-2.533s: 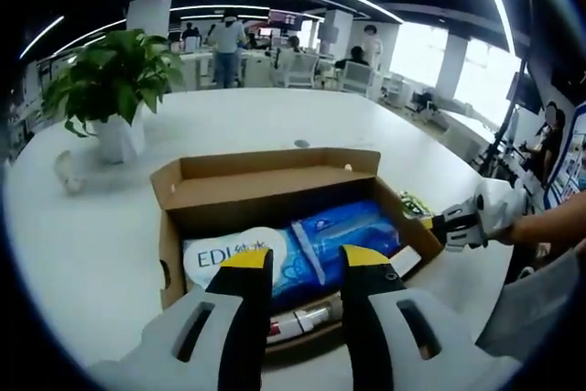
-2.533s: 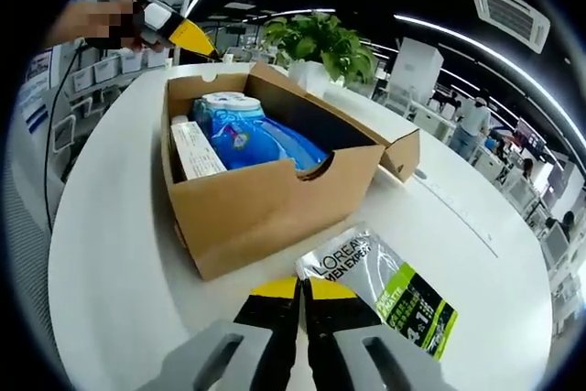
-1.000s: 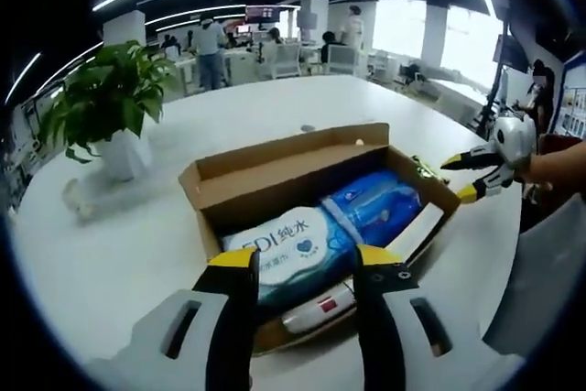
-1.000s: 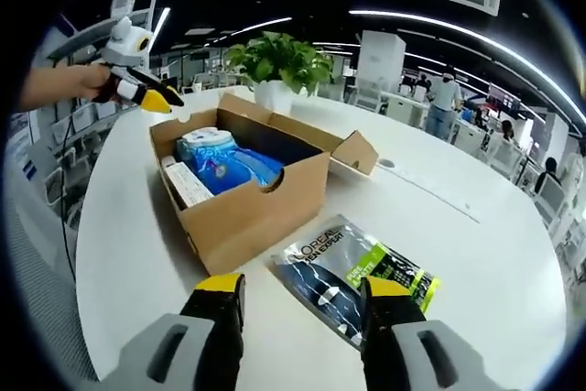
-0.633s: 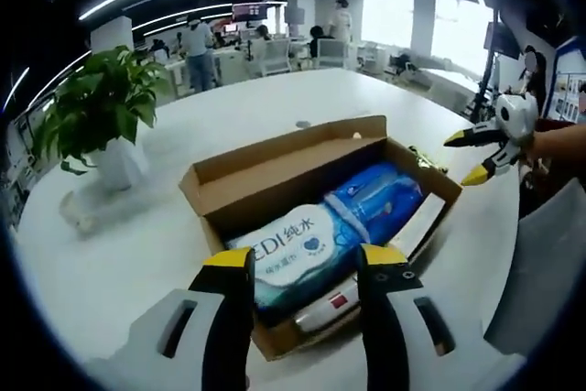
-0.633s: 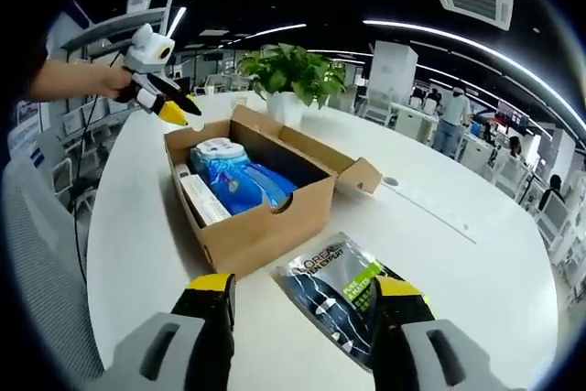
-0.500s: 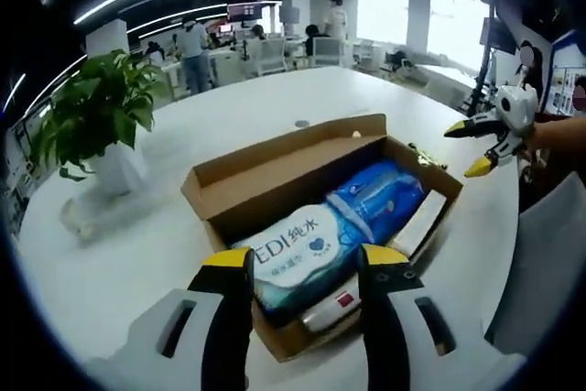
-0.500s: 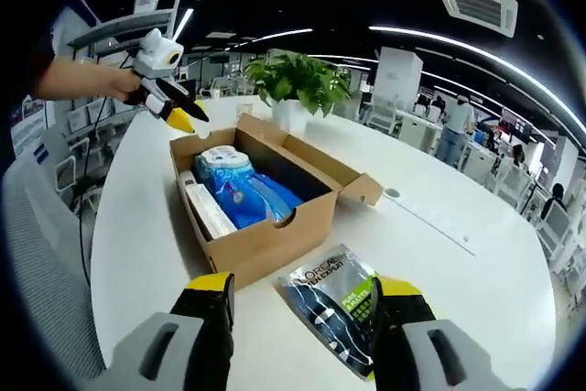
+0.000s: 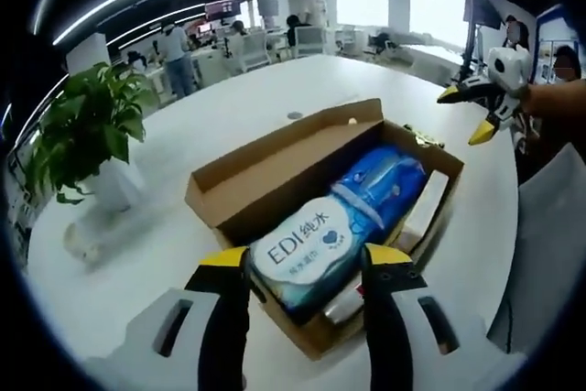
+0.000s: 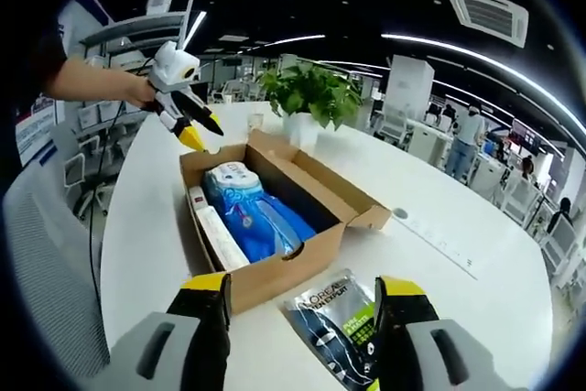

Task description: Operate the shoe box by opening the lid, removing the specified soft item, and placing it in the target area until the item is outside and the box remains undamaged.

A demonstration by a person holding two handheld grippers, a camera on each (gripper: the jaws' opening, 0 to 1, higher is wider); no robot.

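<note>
One open cardboard box point(image 10: 275, 267) was seen on the table point(image 10: 476, 318), with two blue packs point(image 9: 348, 226) inside; one pouch point(image 10: 343, 322) lay beside it. Both the left gripper point(image 9: 298, 267) and right gripper point(image 10: 302, 299) were spread wide, empty.

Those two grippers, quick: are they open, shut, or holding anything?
Left gripper: open, holding nothing, above the shoe box.
Right gripper: open, holding nothing.

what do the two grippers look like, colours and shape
Both match: the left gripper and right gripper have pale grey moulded bodies with slotted openings, black jaws and yellow tips. Seen from the other hand, each has a white housing behind its jaws. A dark sleeve covers the left arm.
</note>
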